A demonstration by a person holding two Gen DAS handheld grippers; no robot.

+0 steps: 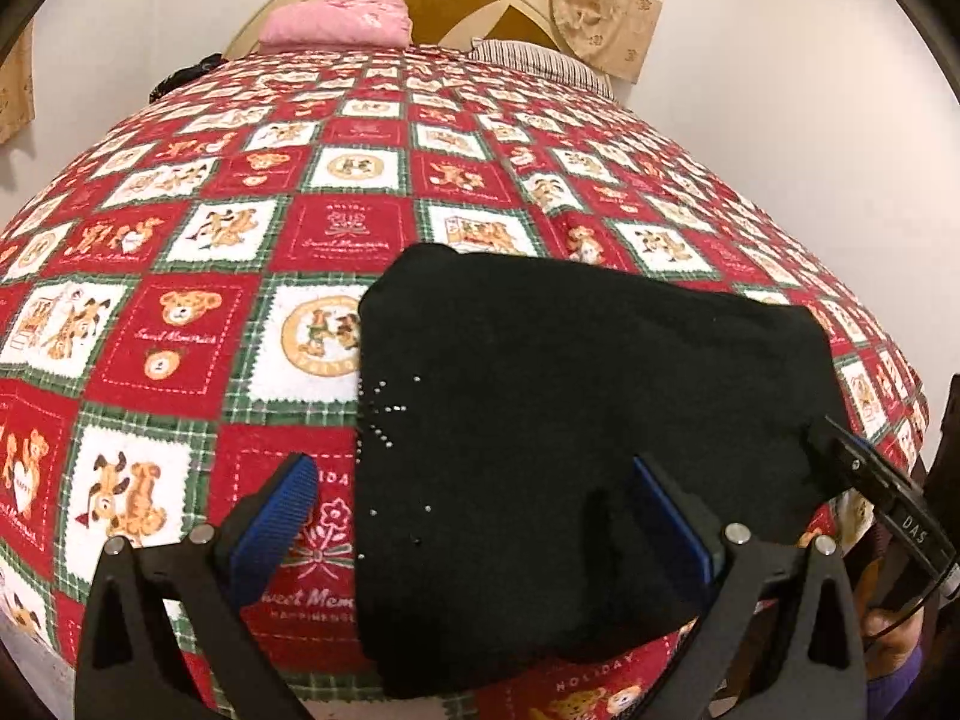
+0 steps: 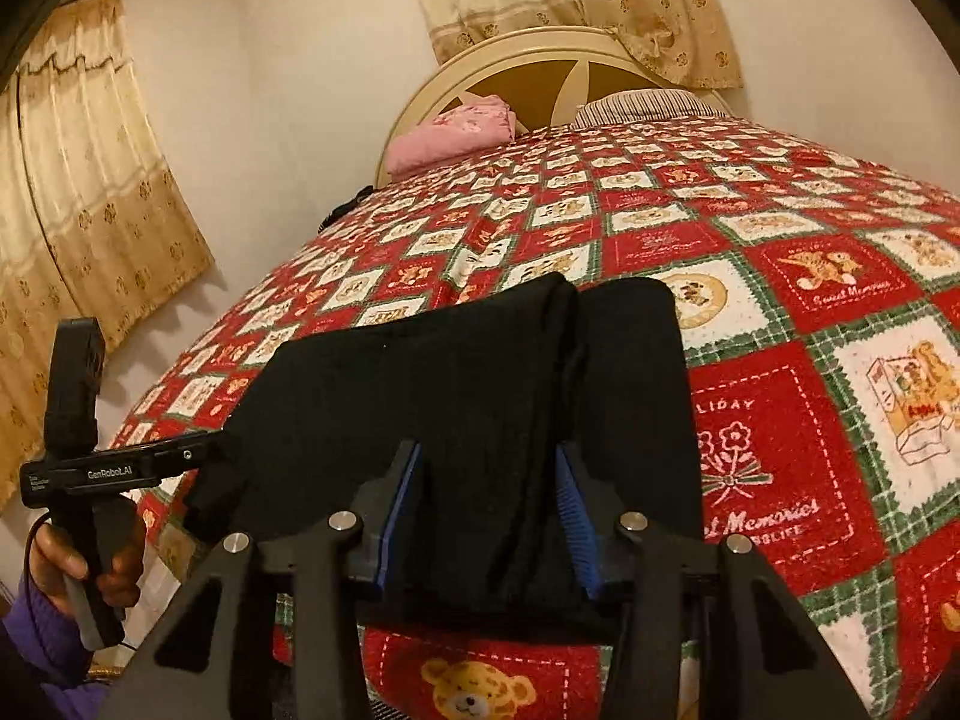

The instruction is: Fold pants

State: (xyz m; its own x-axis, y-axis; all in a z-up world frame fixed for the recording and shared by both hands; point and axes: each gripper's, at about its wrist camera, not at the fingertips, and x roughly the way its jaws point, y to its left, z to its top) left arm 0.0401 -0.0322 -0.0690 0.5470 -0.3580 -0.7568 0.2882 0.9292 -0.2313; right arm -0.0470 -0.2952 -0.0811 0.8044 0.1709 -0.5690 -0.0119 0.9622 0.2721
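Observation:
Black pants (image 1: 570, 396), folded into a thick bundle with small silver studs, lie near the front edge of the bed. They also show in the right wrist view (image 2: 480, 372). My left gripper (image 1: 474, 474) is open, its left finger over the bedspread and its right finger over the pants' near part. My right gripper (image 2: 486, 468) is open, its blue pads on either side of the pants' near edge, not closed on them. The other gripper shows at the pants' corner in each view, at the right in the left wrist view (image 1: 870, 474) and at the left in the right wrist view (image 2: 198, 456).
The bed has a red, white and green bear-print bedspread (image 1: 336, 180). A pink folded cloth (image 1: 336, 21) and a striped pillow (image 1: 540, 60) lie at the cream headboard (image 2: 540, 60). Beige curtains (image 2: 90, 210) hang on the walls. The bed's front edge is just below the grippers.

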